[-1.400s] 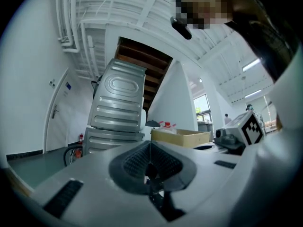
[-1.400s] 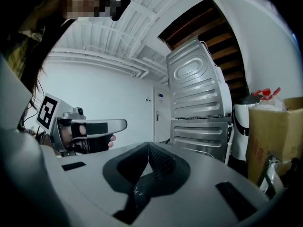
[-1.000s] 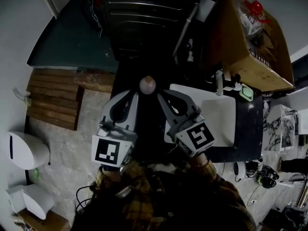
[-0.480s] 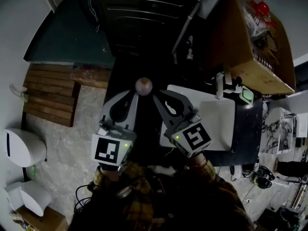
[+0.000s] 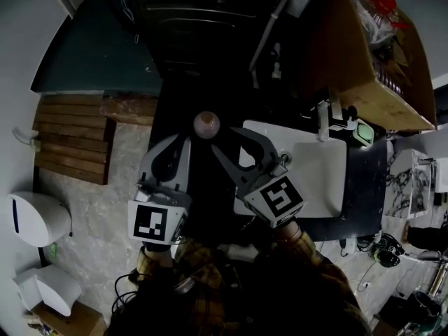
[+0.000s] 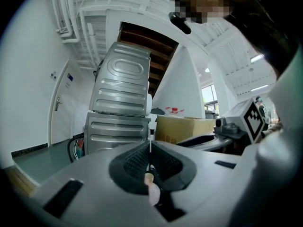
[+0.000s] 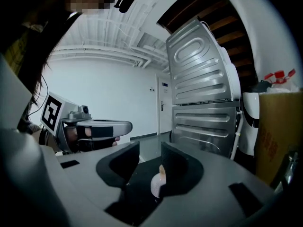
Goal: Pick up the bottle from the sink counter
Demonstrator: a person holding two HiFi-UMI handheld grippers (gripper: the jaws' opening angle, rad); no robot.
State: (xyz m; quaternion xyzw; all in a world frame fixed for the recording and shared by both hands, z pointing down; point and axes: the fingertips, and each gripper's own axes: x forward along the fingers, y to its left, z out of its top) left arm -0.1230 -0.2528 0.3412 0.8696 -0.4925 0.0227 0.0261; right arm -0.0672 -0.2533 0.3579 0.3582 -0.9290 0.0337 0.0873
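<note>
In the head view a small round tan top (image 5: 206,123), apparently the bottle seen from above, stands just ahead of both grippers over a dark surface. My left gripper (image 5: 183,142) points at it from the lower left, its jaws shut tip to tip (image 6: 149,145). A pale bottle with a tan cap (image 6: 150,189) shows low in the gap under the pads, and I cannot tell whether they touch it. The jaws of my right gripper (image 5: 234,145) are opening, with a clear gap (image 7: 150,152) between them. The same pale bottle (image 7: 157,183) shows low beside the right pad, not pressed.
A white sink basin (image 5: 308,173) sits in a dark counter (image 5: 364,180) to the right, with a tap (image 5: 323,121) and a green item (image 5: 362,133) behind it. A cardboard box (image 5: 371,54) stands beyond, a metal washing machine (image 6: 123,93) ahead, and wooden slats (image 5: 77,142) at the left.
The right gripper's fingers stand farther apart than before. Both grippers and the round top have shifted slightly left in the head view. The left gripper stays shut.
</note>
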